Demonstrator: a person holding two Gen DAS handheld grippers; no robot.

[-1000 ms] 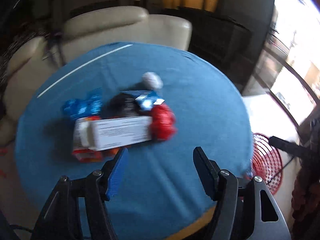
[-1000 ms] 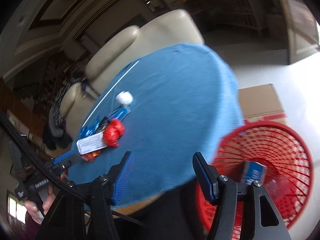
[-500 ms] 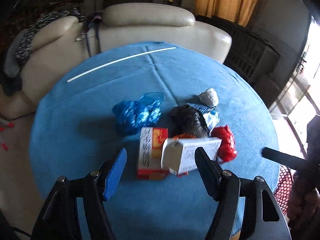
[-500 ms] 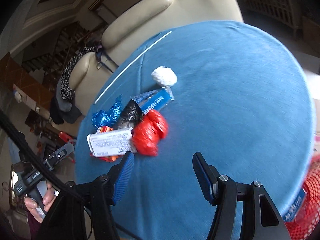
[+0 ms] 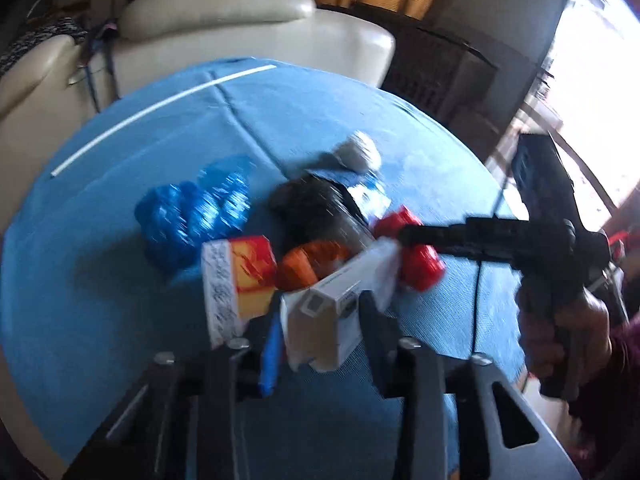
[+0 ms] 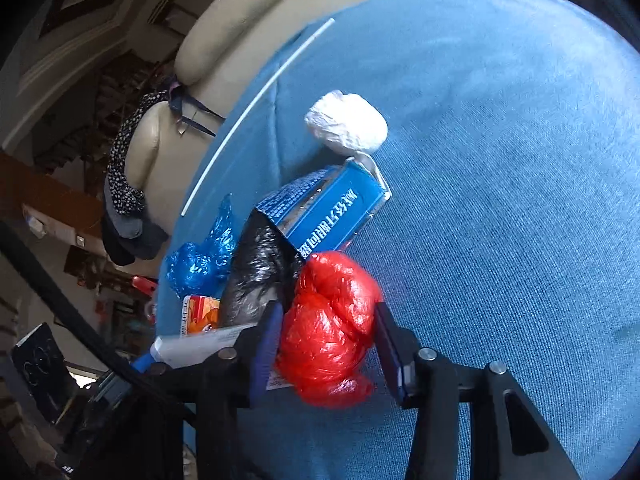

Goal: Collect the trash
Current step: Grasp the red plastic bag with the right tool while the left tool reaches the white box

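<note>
On the blue worktop (image 6: pixel 500 200), the left tongs (image 5: pixel 320 332) have just closed onto the near end of the white carton (image 5: pixel 332 312), while the right tongs (image 6: pixel 326 344) have just closed around the red plastic bag (image 6: pixel 332 320) beside the trash pile.

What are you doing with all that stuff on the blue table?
A person is picking up trash with two hand-held grippers. The left gripper has just closed on a white box, and the right gripper has just closed around a red plastic bag. A blue bag, black bag, blue carton and white wad lie on the table.
</note>
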